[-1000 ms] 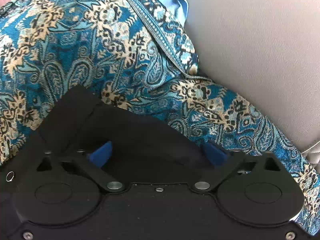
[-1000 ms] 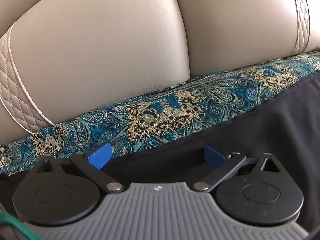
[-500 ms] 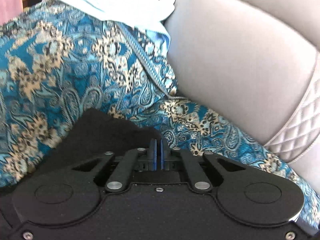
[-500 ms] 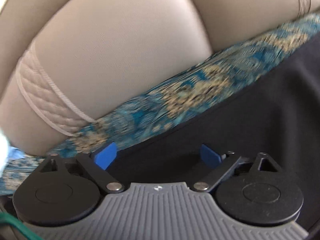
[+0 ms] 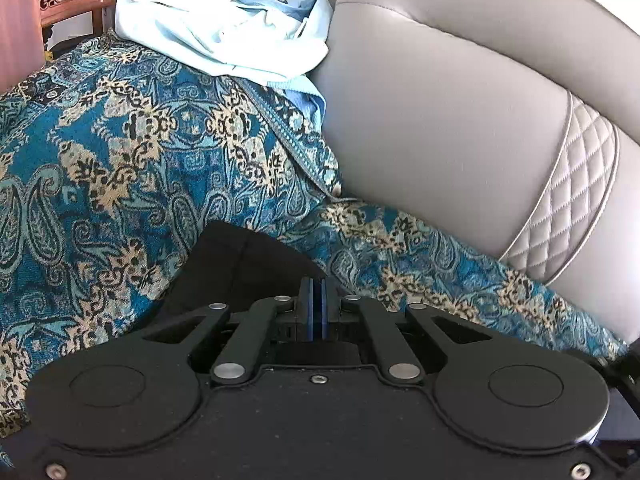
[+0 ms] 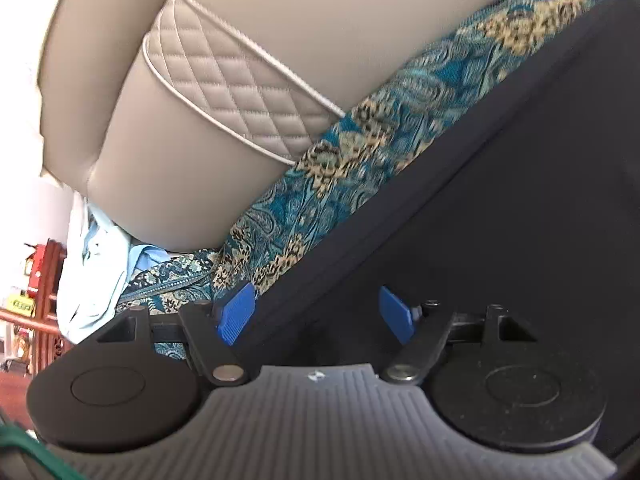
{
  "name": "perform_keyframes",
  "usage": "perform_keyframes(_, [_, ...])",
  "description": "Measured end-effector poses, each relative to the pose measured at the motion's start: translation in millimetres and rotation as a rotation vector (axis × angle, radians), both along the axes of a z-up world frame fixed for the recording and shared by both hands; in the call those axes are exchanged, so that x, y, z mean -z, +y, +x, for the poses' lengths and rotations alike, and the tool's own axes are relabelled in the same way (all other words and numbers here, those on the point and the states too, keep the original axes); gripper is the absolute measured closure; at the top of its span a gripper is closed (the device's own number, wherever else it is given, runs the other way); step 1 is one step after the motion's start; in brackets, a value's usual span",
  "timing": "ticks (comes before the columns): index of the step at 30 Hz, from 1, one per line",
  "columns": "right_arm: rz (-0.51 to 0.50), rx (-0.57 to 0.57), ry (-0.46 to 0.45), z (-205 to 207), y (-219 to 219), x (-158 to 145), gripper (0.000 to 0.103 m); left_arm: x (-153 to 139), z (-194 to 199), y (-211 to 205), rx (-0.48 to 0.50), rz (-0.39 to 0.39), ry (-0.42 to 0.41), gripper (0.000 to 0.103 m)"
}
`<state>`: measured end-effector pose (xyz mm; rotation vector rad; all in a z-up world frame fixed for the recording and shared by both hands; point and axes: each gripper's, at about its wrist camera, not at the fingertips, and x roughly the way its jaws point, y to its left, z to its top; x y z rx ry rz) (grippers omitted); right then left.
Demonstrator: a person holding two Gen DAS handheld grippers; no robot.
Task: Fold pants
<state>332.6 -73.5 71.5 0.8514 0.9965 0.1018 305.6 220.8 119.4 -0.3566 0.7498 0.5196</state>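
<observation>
Left wrist — jaws pinched on black pants (image 5: 240,264), right jaws closing — nothing gripped

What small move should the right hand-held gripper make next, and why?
Probably finish closing on the black pants. The right hand-held gripper is closing, its blue pads astride the pants' edge but not yet pressing. The left hand-held gripper is already shut at the fabric, so both ends could then lift together.

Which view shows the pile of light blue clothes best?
The left wrist view: the light blue clothes lie heaped, in full, on the patterned blue throw. The right wrist view shows only a blurred strip at its left edge.
</observation>
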Motion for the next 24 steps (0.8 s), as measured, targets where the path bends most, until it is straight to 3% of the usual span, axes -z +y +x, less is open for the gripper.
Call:
perform_keyframes(10, [0.021, 0.109, 0.063, 9.7, 32.4, 27.2, 0.022, 11.8, -23.0, 7.3, 0.050, -0.018, 0.002, 0.099])
perform_keyframes(11, [0.017, 0.110, 0.059, 9.5, 31.8, 26.8, 0.026, 13.0, -25.9, 8.3, 0.056, -0.023, 0.003, 0.099])
perform_keyframes(12, [0.008, 0.104, 0.058, 10.3, 32.6, 25.7, 0.043, 14.4, -29.0, 8.9, 0.062, -0.028, 0.004, 0.099])
perform_keyframes(13, [-0.008, 0.101, 0.061, 10.3, 33.5, 24.4, 0.053, 15.3, -31.5, 9.1, 0.067, -0.033, 0.003, 0.099])
perform_keyframes(14, [-0.031, 0.098, 0.067, 9.9, 34.5, 23.2, 0.077, 16.0, -34.0, 9.0, 0.073, -0.036, -0.001, 0.099])
perform_keyframes(15, [-0.054, 0.086, 0.076, 9.1, 35.1, 22.3, 0.089, 16.2, -37.2, 8.8, 0.081, -0.039, -0.009, 0.099])
perform_keyframes(22, [-0.106, 0.033, -0.010, -23.4, 27.0, 2.2, 0.098, 7.4, -66.1, 6.3, 0.118, -0.093, -0.055, 0.099])
perform_keyframes(24, [-0.137, 0.012, -0.083, -42.8, 24.3, -10.7, 0.098, 4.1, -83.2, 7.4, 0.151, -0.135, -0.109, 0.091])
